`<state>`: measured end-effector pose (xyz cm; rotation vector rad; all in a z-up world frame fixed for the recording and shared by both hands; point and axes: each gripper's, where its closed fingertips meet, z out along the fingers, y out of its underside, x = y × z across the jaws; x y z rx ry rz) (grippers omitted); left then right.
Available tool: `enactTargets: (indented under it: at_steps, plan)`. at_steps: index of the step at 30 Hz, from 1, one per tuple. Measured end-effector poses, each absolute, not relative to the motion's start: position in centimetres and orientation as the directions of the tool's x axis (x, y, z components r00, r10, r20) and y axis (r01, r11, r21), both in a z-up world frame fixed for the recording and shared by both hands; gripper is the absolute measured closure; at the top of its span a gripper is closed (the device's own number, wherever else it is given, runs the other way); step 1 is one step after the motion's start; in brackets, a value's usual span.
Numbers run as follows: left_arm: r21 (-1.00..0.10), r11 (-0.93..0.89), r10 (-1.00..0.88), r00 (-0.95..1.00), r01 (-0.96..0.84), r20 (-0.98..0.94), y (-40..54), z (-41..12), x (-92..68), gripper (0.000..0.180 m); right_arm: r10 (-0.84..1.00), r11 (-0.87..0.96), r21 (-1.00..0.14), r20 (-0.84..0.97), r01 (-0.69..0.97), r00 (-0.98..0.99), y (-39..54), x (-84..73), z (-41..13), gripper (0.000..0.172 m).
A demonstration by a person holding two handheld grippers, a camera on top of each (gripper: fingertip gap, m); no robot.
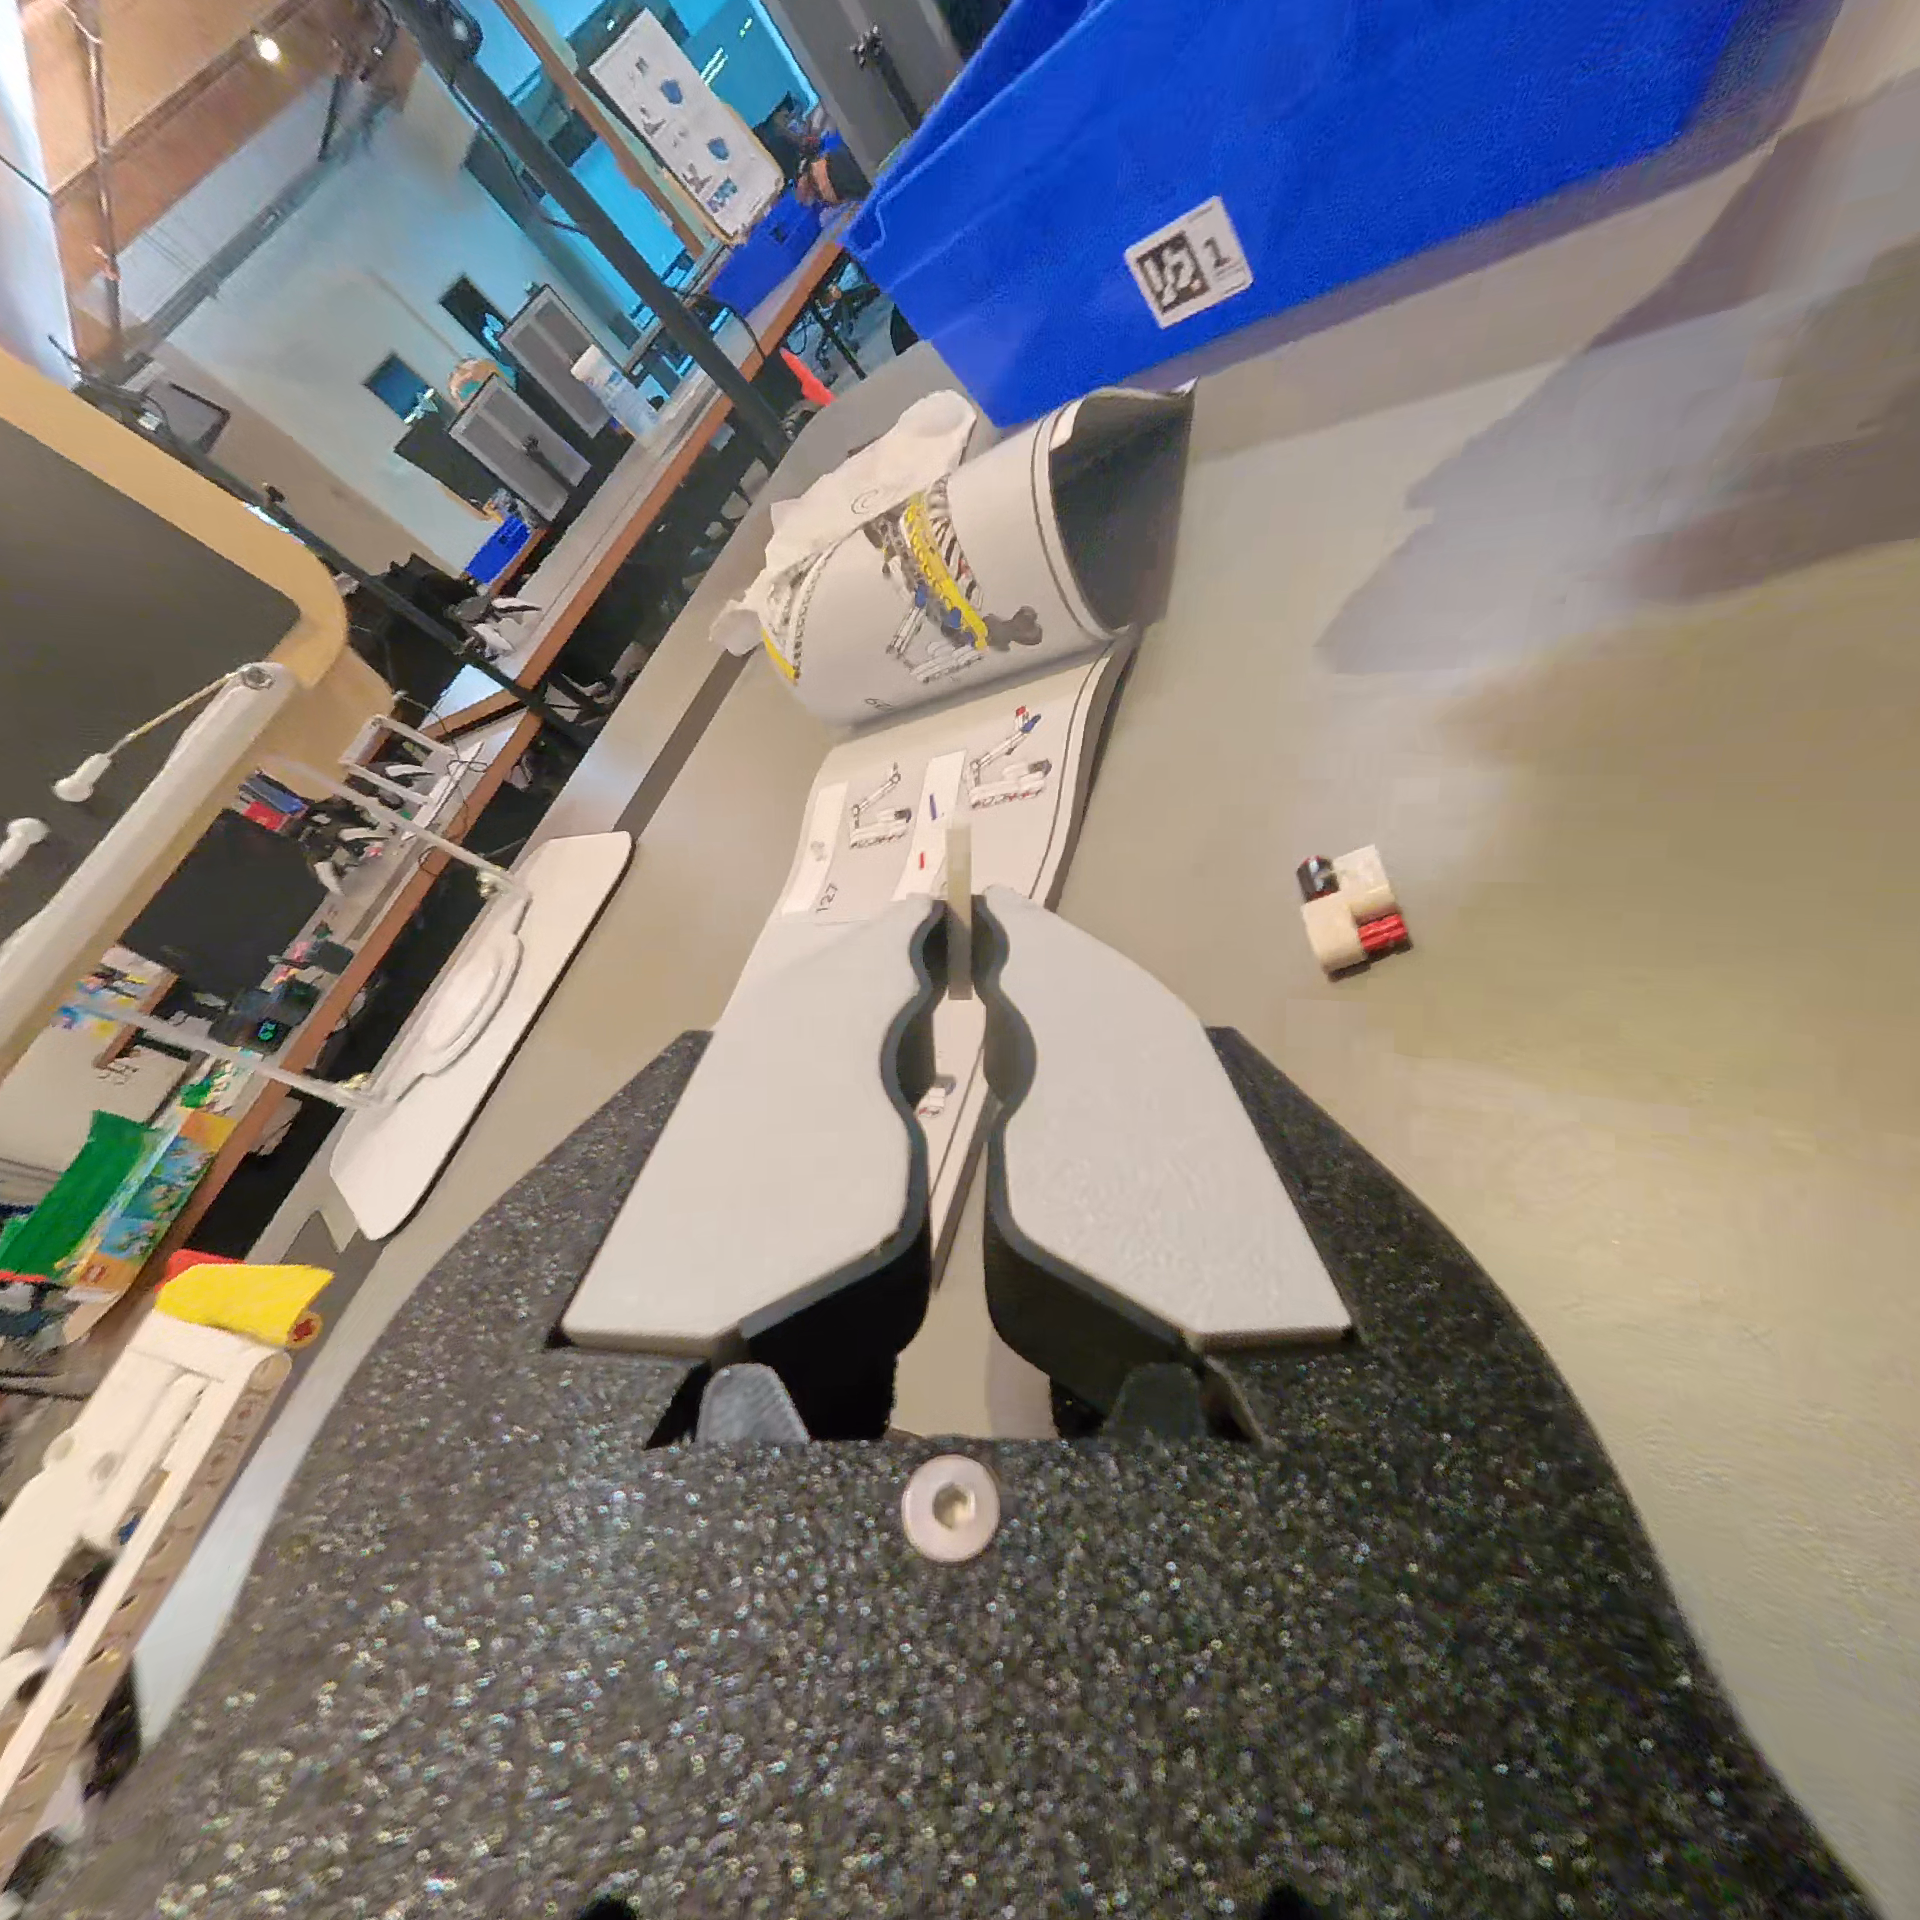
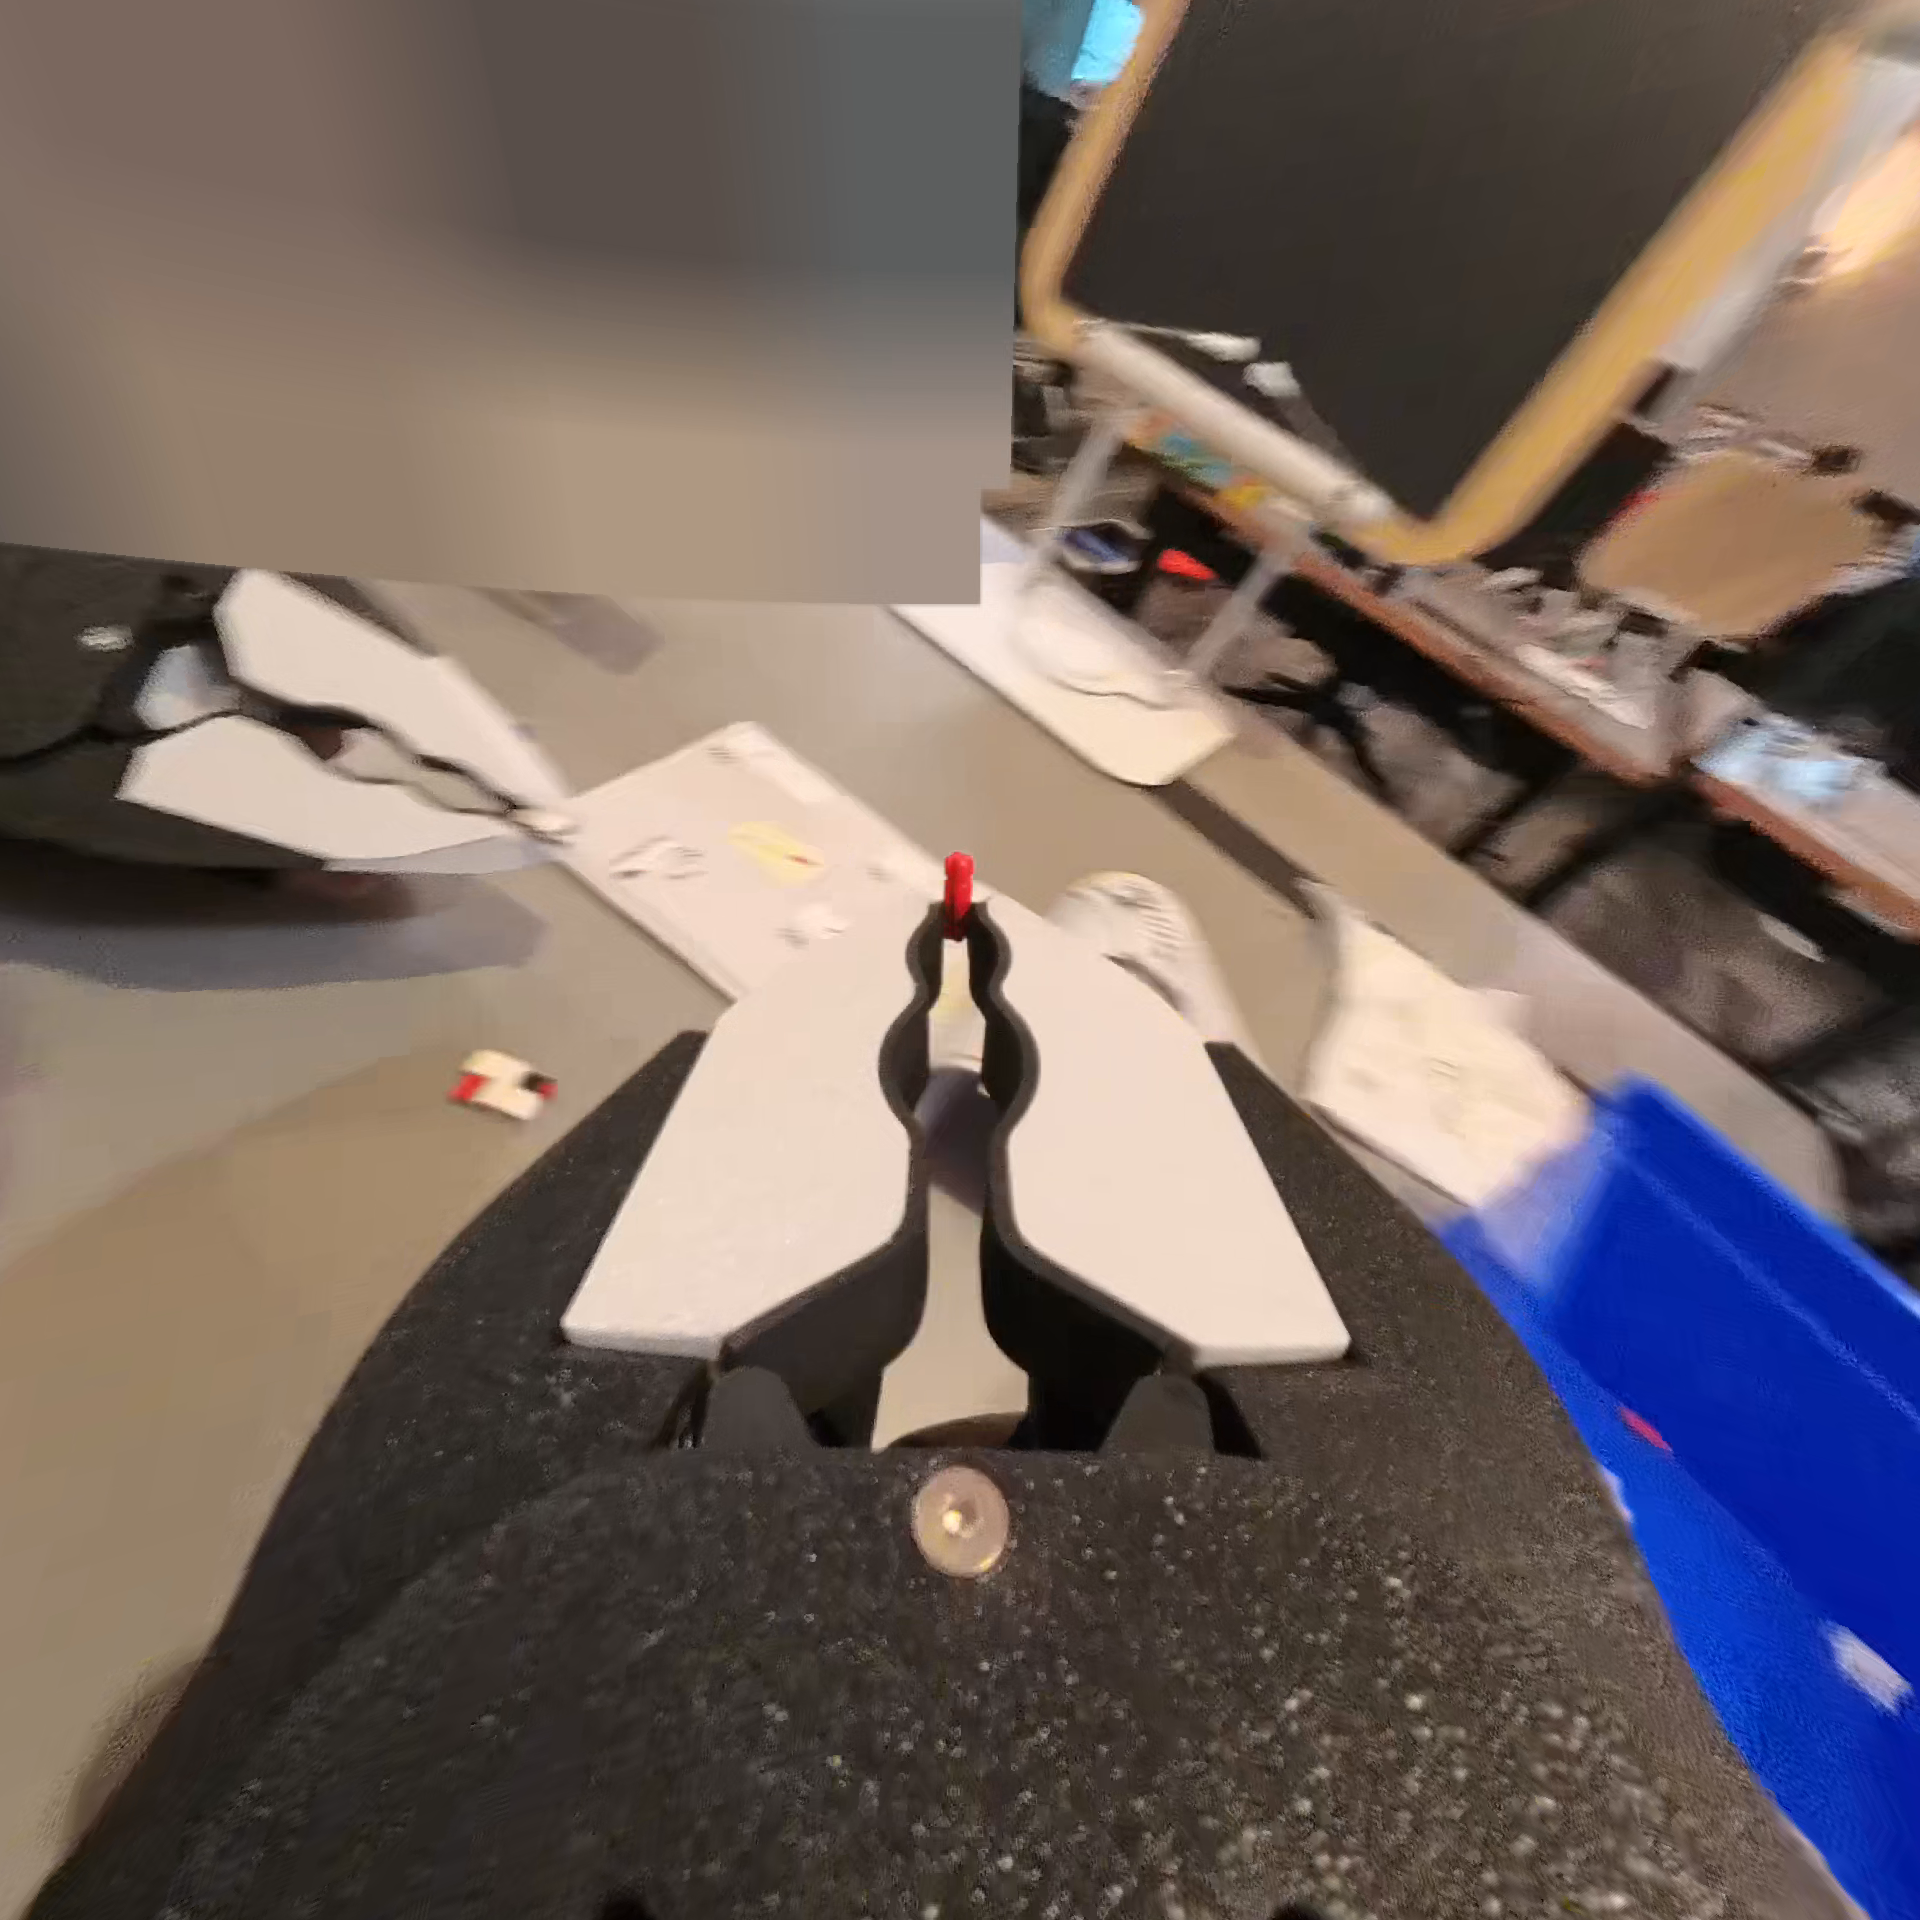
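A thin off-white strip (image 1: 958, 883) stands pinched edge-on at the tips of the left tongs (image 1: 961, 914), above an open instruction booklet (image 1: 935, 810); a small red peg (image 2: 957, 891) pokes upright from the closed right tongs (image 2: 957, 925); a small white, red and black brick assembly (image 1: 1351, 912) lies on the grey table (image 1: 1558, 1039).

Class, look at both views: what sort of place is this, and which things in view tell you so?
Probably a shared workshop or lab. An open building-toy instruction booklet lies on the grey worktable beside a blue plastic storage bin, and long benches crowded with monitors and gear fill the background.
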<state>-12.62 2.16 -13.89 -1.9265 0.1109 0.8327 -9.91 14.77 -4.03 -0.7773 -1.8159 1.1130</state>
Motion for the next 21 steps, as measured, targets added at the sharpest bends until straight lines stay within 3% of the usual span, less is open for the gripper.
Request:
enactTargets:
  at_steps: [2,5,10,12,15,21]
  plan:
    - [-0.797,-0.459,0.249,0.805,-0.392,-0.539,3.0,-13.3,-11.8,0.176,0.872,0.421,-0.896,0.355,0.143,-0.338,19.9,-9.1,-2.1,0.167]
    - [-0.851,-0.387,0.173,0.878,-0.355,-0.445,5.8,-11.3,-10.2,0.176,0.922,0.377,-0.861,0.316,0.34,-0.223,27.9,-8.4,-3.3,0.167]
    - [-0.912,-0.305,-0.058,0.961,-0.274,-0.269,14.4,-5.6,-7.1,0.176,0.971,0.238,-0.804,0.185,0.545,-0.151,35.3,-7.6,-8.1,0.142]
    - [-0.92,-0.283,-0.106,0.963,-0.27,-0.25,18.6,-3.4,-6.4,0.176,0.976,0.217,-0.798,0.177,0.562,-0.125,36.5,-7.0,-8.7,0.133]
    - [-0.908,-0.31,-0.16,0.957,-0.283,-0.244,25.0,-2.1,-6.3,0.176,0.979,0.204,-0.83,0.158,0.52,-0.132,35.9,-5.8,-7.8,0.133]
    - [-0.871,-0.451,-0.165,0.978,-0.192,-0.13,30.5,-5.2,-7.6,0.142,0.964,0.257,-0.851,0.191,0.458,-0.186,33.5,-2.4,-6.3,0.134]
